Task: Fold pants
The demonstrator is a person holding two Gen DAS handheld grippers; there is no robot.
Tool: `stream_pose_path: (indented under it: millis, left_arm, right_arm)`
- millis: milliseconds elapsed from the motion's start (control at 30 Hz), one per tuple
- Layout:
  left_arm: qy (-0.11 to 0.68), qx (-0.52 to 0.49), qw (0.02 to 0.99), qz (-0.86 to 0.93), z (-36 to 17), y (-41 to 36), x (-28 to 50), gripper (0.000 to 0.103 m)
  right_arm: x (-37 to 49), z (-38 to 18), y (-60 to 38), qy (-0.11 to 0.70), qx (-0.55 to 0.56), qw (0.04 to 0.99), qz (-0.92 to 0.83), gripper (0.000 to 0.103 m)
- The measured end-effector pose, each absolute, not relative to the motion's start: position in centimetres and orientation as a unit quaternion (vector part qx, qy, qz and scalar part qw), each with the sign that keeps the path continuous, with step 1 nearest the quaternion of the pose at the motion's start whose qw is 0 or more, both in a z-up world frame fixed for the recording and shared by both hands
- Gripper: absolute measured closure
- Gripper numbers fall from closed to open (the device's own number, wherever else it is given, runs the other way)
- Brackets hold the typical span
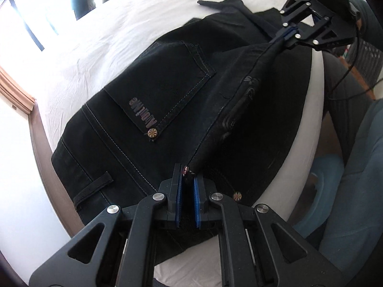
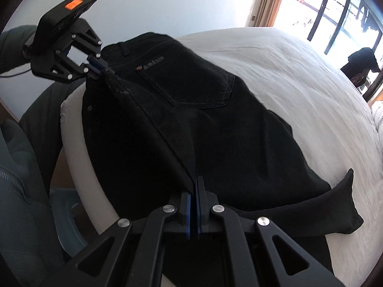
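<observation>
Bed (image 1: pixel 100 55), white sheet, fills most of both views; its far end runs into glare from the window, detail lost there. Near edge curves off at the rim of each picture.

Black pants (image 1: pixel 148 110) lie on the bed near its edge, seat side up: back pocket (image 1: pixel 167 88) with pale stitching, a rivet and a printed label, the lettering too distorted to read. One side of the garment is lifted off the sheet along a ridge of fabric stretched between the two claws. The legs trail away toward the far side; in the right wrist view one leg end (image 2: pixel 344 205) curls up at the picture's right, the rest of the legs cut off by the frame. What lies beneath the raised flap is hidden.

Left claw (image 1: pixel 188 174): blue pads pressed on the pants at the waistband end of the ridge, cloth bunched between them. Also seen from the right wrist view (image 2: pixel 101 68), at upper left.

Right claw (image 2: pixel 194 186): pads together, pinching the pants at the other end of the ridge. In the left wrist view (image 1: pixel 281 38) it sits at upper right.

Person: only a dark sleeve (image 2: pixel 14 45) behind the left claw and clothed legs (image 1: pixel 359 167) beside the bed; hands hidden by the devices.
</observation>
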State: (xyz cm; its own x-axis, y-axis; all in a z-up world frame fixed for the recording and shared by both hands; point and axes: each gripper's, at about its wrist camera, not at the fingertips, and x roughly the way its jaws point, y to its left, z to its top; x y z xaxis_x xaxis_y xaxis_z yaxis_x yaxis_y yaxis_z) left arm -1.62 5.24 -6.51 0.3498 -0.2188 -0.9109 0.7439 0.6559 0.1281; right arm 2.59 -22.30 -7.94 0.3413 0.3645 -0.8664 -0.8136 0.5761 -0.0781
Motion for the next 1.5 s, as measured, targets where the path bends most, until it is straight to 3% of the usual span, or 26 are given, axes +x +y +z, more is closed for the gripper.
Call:
stream_pose_path:
  millis: [267, 933, 1100, 1167, 1233, 1267, 1500]
  left_arm:
    - [0.474, 0.3, 0.758, -0.332, -6.7, 4.0, -3.2, 0.096]
    - [0.468, 0.324, 0.742, -0.353, -7.4, 4.3, -4.4, 0.096]
    - [0.477, 0.289, 0.754, -0.346, -7.5, 4.9, -3.5, 0.091]
    - [0.487, 0.281, 0.755, -0.338, -6.9, 5.2, -3.3, 0.082]
    - [0.501, 0.273, 0.754, -0.326, -5.9, 5.9, -3.1, 0.057]
    - [0.506, 0.262, 0.754, -0.326, -5.2, 6.4, -3.0, 0.034]
    - [0.47, 0.195, 0.801, -0.314, 1.8, 7.3, -1.7, 0.03]
  right_arm:
    - [-0.8, -11.1, -21.5, 0.442, -0.28, 0.77, 0.364, 0.099]
    - [-3.3, -12.7, -21.3, 0.457, -0.295, 0.763, 0.349, 0.099]
    - [-2.6, -13.6, -20.8, 0.463, -0.289, 0.767, 0.337, 0.098]
    - [-2.5, -13.6, -20.6, 0.458, -0.293, 0.77, 0.334, 0.098]
    - [-2.6, -13.6, -20.3, 0.455, -0.293, 0.773, 0.33, 0.098]
    - [-2.6, -13.6, -20.2, 0.454, -0.294, 0.775, 0.328, 0.097]
    - [-3.2, -14.3, -20.1, 0.449, -0.284, 0.788, 0.313, 0.096]
